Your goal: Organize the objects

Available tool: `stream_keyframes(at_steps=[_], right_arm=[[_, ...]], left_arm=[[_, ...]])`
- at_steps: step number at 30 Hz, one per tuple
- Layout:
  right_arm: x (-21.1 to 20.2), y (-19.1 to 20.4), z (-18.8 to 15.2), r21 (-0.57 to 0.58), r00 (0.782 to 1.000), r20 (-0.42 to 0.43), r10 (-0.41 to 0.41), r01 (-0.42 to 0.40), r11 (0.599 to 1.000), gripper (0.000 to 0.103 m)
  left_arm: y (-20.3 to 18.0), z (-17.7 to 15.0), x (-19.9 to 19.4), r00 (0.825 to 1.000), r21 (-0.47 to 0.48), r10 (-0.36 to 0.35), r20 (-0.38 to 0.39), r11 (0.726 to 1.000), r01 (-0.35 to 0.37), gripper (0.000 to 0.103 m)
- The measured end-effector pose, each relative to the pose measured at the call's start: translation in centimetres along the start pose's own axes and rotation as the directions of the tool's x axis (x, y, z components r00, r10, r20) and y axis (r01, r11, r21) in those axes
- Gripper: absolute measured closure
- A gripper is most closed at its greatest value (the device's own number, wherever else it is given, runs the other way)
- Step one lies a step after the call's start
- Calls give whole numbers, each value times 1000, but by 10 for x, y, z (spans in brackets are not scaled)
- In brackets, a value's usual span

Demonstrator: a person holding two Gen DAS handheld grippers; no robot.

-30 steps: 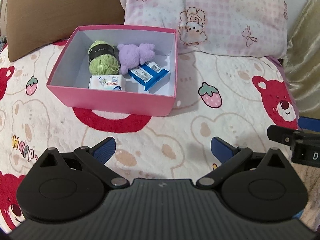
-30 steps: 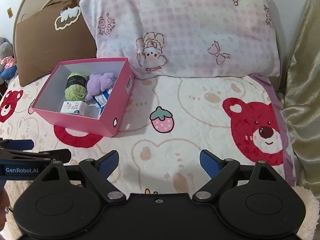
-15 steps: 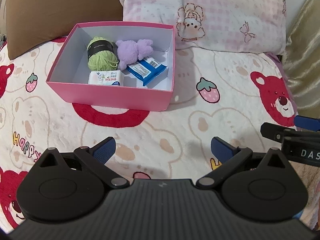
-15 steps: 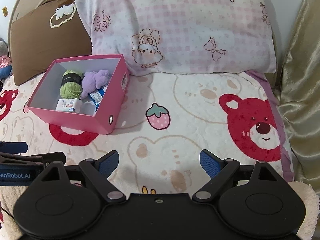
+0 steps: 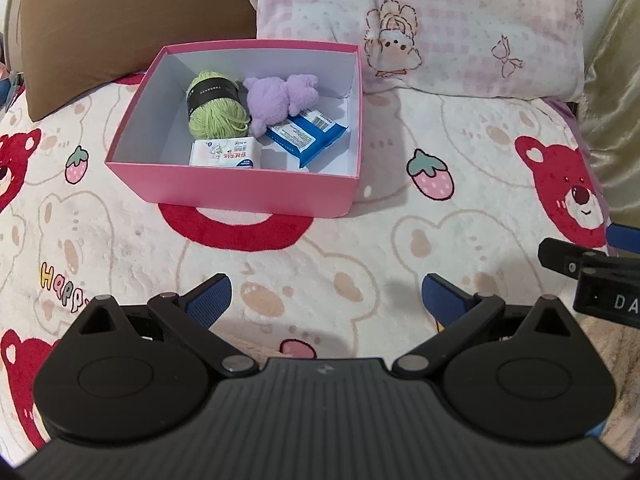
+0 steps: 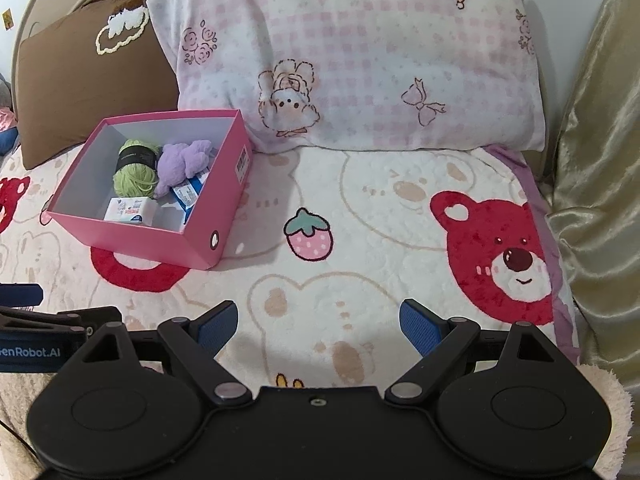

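A pink box (image 5: 248,192) (image 6: 136,236) stands on the bear-print blanket. Inside lie a green yarn ball (image 5: 216,110) (image 6: 134,174), a purple plush toy (image 5: 280,100) (image 6: 180,166), a blue packet (image 5: 306,134) (image 6: 188,194) and a white tissue pack (image 5: 226,154) (image 6: 129,210). My left gripper (image 5: 324,300) is open and empty, hovering over the blanket in front of the box. My right gripper (image 6: 318,324) is open and empty, to the right of the box. Each gripper shows at the edge of the other's view.
A pink checked pillow (image 6: 360,64) and a brown cushion (image 6: 92,92) lean behind the box. A gold satin fabric (image 6: 600,200) rises along the right edge. The blanket (image 6: 380,240) lies flat to the right of the box.
Both grippers have drawn back and lifted a little from the box, staying open and empty. The box contents have not moved.
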State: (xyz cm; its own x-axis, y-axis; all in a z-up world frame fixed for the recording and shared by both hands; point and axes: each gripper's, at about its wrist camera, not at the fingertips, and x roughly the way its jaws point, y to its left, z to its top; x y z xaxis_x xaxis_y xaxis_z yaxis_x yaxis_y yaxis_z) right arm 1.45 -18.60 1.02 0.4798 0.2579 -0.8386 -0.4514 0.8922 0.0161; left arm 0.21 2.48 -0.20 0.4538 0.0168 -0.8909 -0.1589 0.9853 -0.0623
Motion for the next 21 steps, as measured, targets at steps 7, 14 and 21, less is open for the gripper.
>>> stream_keyframes(at_steps=[7, 14, 21], right_arm=[[0, 0, 1, -7, 1000, -1, 1, -1, 1000, 12], [0, 0, 0, -1, 1000, -1, -2, 2, 1000, 12], [0, 0, 0, -2, 1000, -1, -2, 2, 1000, 12]], left_arm=[[-2, -1, 0, 1000, 7, 18, 1, 1000, -18, 0], [-1, -2, 0, 1000, 17, 24, 10, 1000, -24, 0], [-2, -2, 0, 1000, 15, 24, 10, 1000, -24, 0]])
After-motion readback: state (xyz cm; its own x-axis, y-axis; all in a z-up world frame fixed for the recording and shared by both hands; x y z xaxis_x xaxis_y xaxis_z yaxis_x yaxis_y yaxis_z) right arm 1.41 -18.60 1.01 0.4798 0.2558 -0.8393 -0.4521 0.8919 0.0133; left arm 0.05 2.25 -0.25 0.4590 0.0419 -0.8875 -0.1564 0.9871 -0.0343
